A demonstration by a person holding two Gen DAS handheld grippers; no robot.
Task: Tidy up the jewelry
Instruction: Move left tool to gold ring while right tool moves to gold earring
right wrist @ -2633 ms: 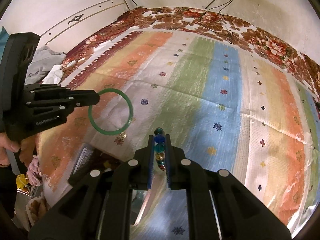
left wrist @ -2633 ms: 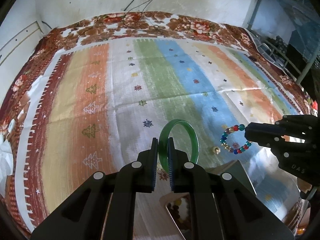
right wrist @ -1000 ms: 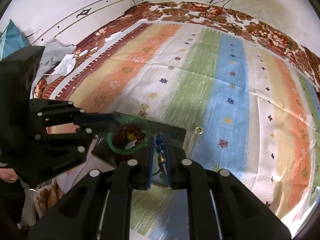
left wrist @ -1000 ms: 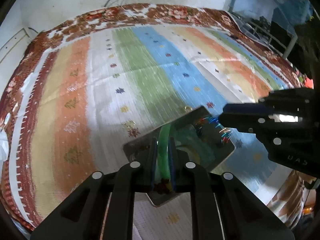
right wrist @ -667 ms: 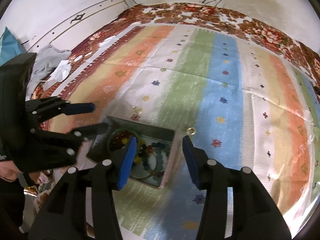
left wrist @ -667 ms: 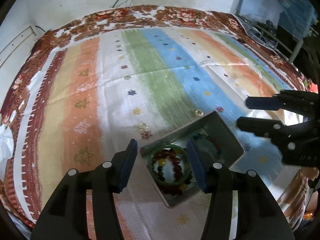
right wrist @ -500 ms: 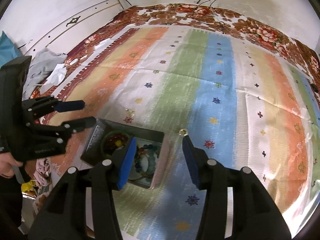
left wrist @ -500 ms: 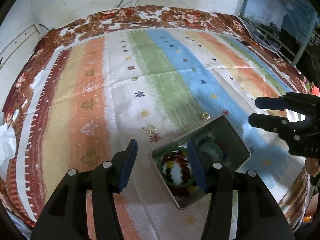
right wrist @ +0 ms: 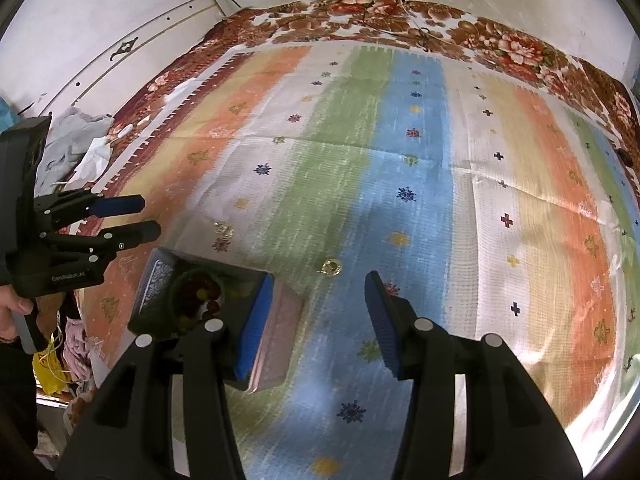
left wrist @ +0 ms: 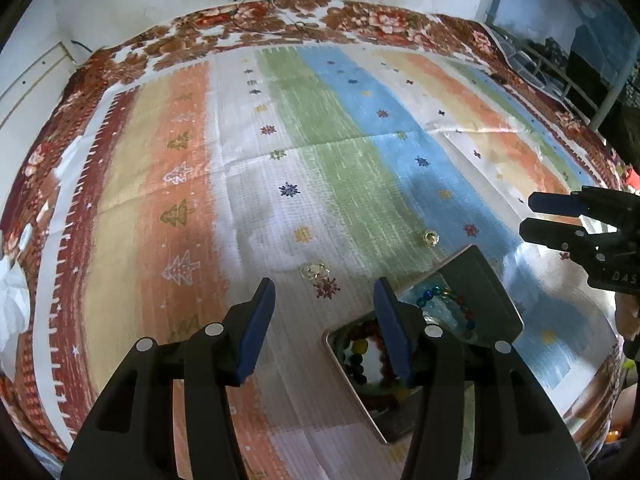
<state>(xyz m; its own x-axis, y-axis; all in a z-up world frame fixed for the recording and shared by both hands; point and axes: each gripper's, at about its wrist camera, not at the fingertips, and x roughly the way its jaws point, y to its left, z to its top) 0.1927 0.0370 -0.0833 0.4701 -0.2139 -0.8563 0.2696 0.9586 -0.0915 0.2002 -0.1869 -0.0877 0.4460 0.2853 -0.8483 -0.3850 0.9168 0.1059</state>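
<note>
On cloth, tray [left wrist: 486, 280] lying diagonally

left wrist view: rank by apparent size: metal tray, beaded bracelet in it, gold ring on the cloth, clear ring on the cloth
1. metal tray, clearly largest
2. beaded bracelet, lying in the tray, partly hidden behind the left gripper
3–4. clear ring and gold ring: both tiny; clear one looks slightly bigger but sits nearer, so unranked.

Bedsheet [left wrist: 320, 152]: orange, green, blue, white stripes with star motifs; border brown floral. Bangle [right wrist: 176, 280]: green. Bracelet [left wrist: 444, 294]: multicoloured beads.
</note>
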